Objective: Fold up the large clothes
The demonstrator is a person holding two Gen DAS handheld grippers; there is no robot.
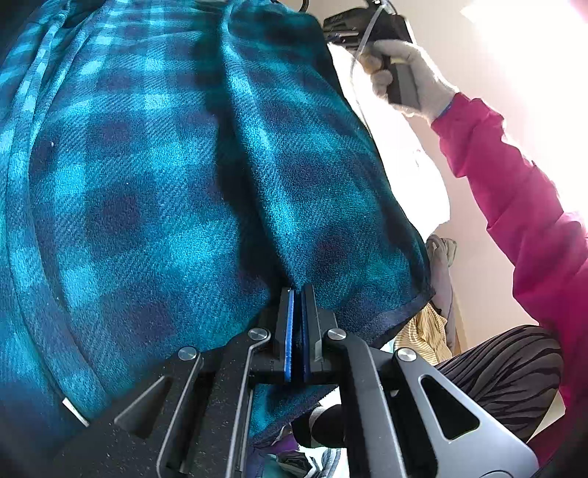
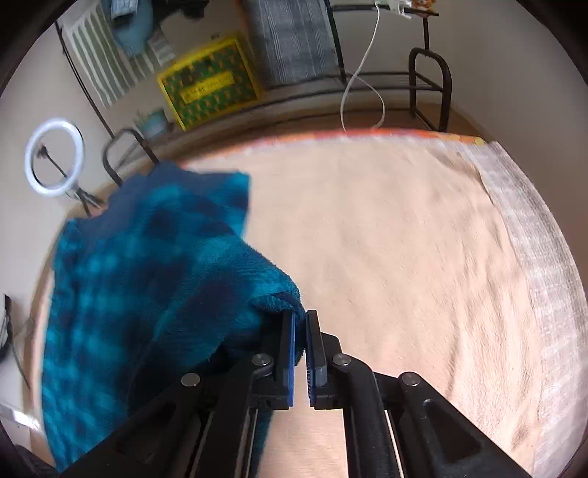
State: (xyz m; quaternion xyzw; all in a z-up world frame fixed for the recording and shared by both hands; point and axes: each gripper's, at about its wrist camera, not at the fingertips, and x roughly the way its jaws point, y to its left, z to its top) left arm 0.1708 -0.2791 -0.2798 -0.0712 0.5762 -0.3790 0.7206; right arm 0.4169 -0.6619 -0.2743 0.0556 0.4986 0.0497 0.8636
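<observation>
A large teal and navy plaid fleece garment (image 1: 147, 184) fills the left wrist view, held up in the air. My left gripper (image 1: 297, 290) is shut on its fabric near a dark hemmed edge. In the right wrist view the same garment (image 2: 147, 275) hangs to the left, above a peach blanket. My right gripper (image 2: 301, 316) is shut on a bunched fold of it. The right gripper also shows in the left wrist view (image 1: 367, 29) at the top, held by a gloved hand, at the garment's upper edge.
The peach blanket (image 2: 386, 239) covers the surface below, with a grey textured edge (image 2: 533, 228) at right. Beyond it stand a metal rack (image 2: 430, 81), a yellow crate (image 2: 209, 84), a ring light (image 2: 55, 158) and a hanging white cable (image 2: 360, 73). The person's pink sleeve (image 1: 514, 191) is at right.
</observation>
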